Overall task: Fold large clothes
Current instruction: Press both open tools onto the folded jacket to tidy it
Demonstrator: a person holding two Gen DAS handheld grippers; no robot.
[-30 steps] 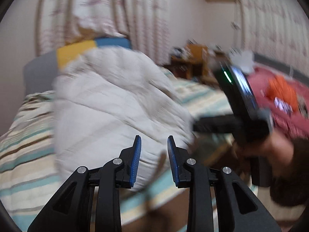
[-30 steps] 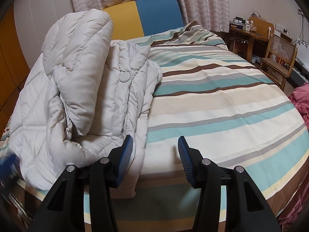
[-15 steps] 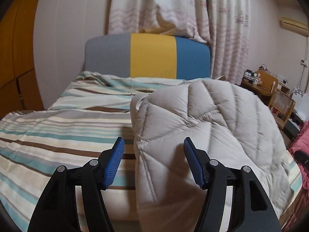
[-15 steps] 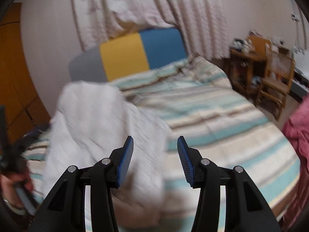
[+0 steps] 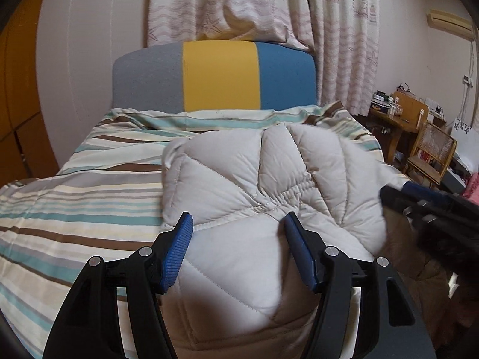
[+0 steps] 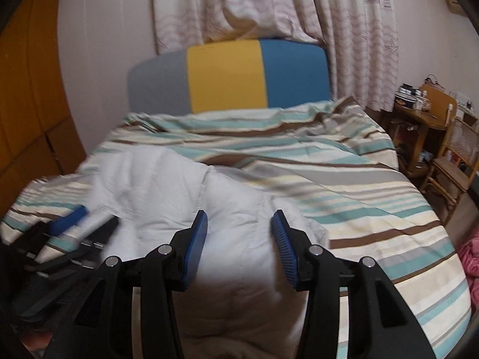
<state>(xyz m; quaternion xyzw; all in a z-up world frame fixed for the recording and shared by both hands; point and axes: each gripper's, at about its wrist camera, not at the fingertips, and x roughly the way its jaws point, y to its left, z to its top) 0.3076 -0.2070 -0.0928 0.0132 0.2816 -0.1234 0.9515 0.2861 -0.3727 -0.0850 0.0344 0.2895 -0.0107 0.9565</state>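
The puffy, off-white quilted coat (image 5: 269, 185) runs off the bottom edge of the left wrist view, so its lower hem is cut off. In the right wrist view the same coat (image 6: 167, 191) is smeared by blur and its stitching is lost. The black right gripper with blue pads (image 5: 425, 206) enters blurred at the right edge; how its jaws stand cannot be read there. The small items on the wooden desk (image 5: 398, 113) are too tiny to identify.

matt quilted puffer coat (image 5: 269, 185) of soft cloth; striped woven bedspread (image 5: 74, 209); ribbed blue rubbery pads (image 5: 176, 251); cane-backed wooden chair (image 5: 431, 152).
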